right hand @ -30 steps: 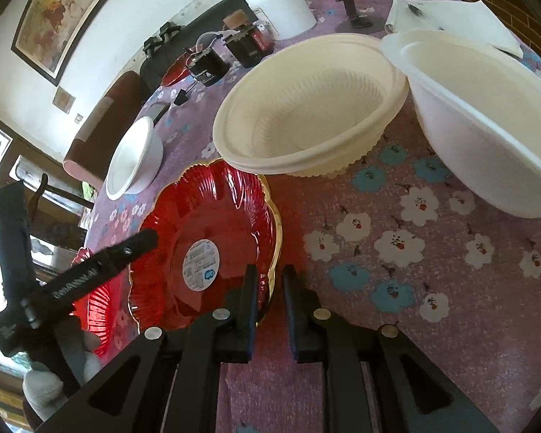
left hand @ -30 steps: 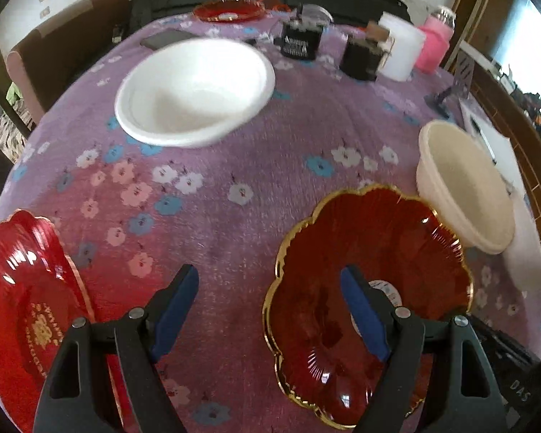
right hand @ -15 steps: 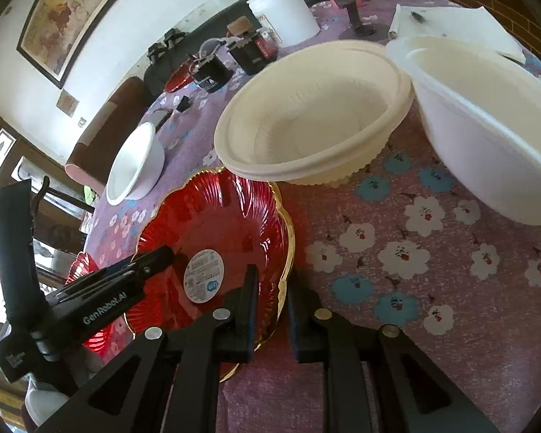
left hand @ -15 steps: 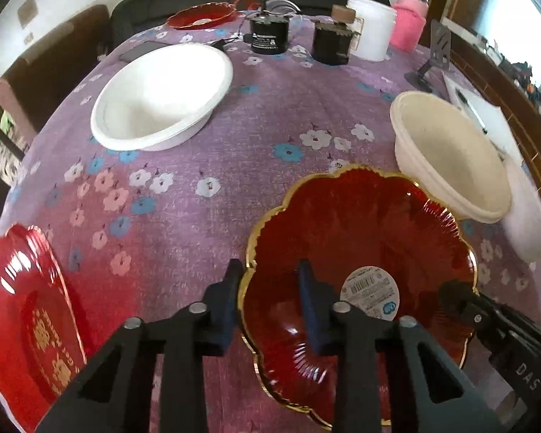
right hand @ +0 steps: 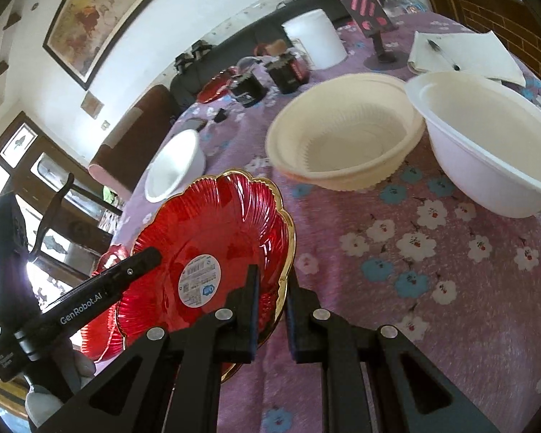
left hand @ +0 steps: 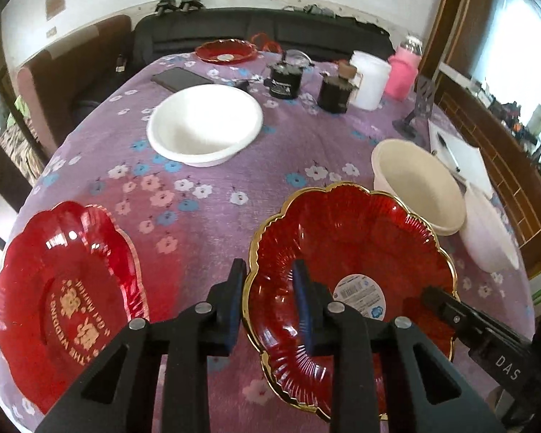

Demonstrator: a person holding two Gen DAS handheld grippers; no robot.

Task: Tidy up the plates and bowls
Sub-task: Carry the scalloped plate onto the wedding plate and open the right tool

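A red gold-rimmed plate (left hand: pixel 357 238) with a round sticker is held off the purple floral tablecloth (left hand: pixel 212 187). My left gripper (left hand: pixel 268 285) is shut on its left rim. My right gripper (right hand: pixel 272 285) is shut on its right rim (right hand: pixel 286 238), and the plate (right hand: pixel 212 231) tilts up. A second red plate with gold lettering (left hand: pixel 65 288) lies at the near left. A white bowl (left hand: pixel 205 128) sits at the middle back. A cream bowl (right hand: pixel 346 133) and a white bowl (right hand: pixel 487 137) stand side by side on the right.
At the far edge stand another red plate (left hand: pixel 225 50), two dark jars (left hand: pixel 285 77), a white tub (left hand: pixel 369 79), a pink bottle (left hand: pixel 402 72) and a phone (left hand: pixel 180 79). Papers with a pen (right hand: pixel 461 54) lie at the right. A chair (left hand: pixel 72 72) stands behind the table.
My left gripper has closed from wide open onto the plate's left rim. The plate has risen off the cloth and tilted, held by both grippers.
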